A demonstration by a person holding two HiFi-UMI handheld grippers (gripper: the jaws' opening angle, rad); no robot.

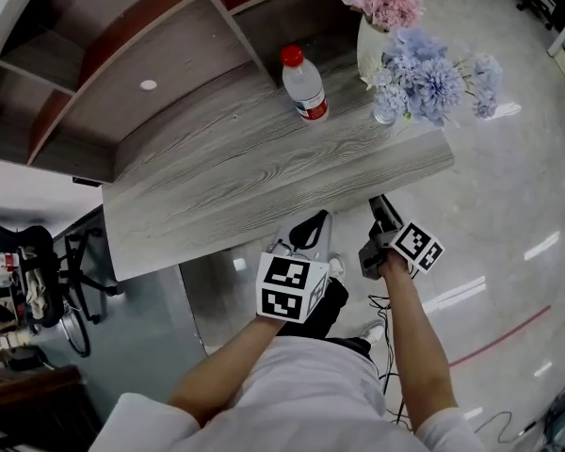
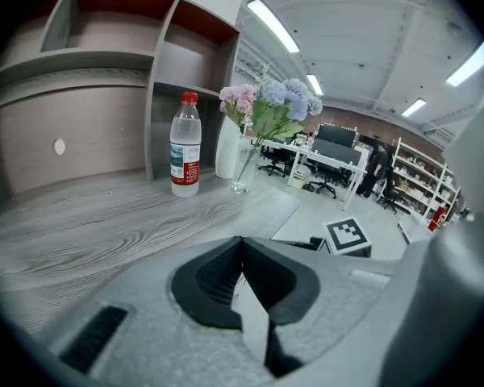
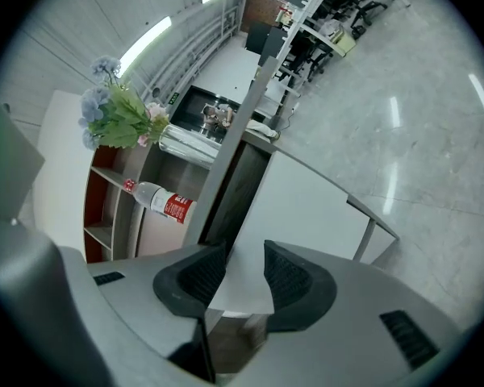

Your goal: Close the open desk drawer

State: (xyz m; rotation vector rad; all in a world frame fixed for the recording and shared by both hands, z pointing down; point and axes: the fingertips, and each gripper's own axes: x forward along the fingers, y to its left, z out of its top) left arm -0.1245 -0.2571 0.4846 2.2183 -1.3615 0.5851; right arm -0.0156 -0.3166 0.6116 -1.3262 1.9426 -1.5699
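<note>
desk (image 1: pixel 264 168): grey woodgrain top, shelf unit (image 1: pixel 122 73) at the back. Head view doesn't show the drawer, the top's front edge hides it. Right gripper view shows a white panel (image 3: pixel 306 192) just under the desk top beyond a dark gap; I read that as the drawer front, toward the desk's right-hand end, can't tell how far out it stands. Right gripper (image 3: pixel 242 252) points at it, fingers apart, panel showing in the gap, no pad contact I can make out. Left gripper (image 2: pixel 242 244) sits beside it at the front edge, fingers closed together on nothing. Handling, my guess: rigid board on runners, should slide with a light steady push, not fragile, but the face looks smooth so fingers could skid. No clamp needed: press flat on the face near mid-width so it doesn't rack, or pinch the edge if it needs steering. Ease off at the end, since the bottle (image 1: pixel 304 85) and vase of flowers (image 1: pixel 410 64) stand on top, vase near the front right corner, and a slam could rock them
</note>
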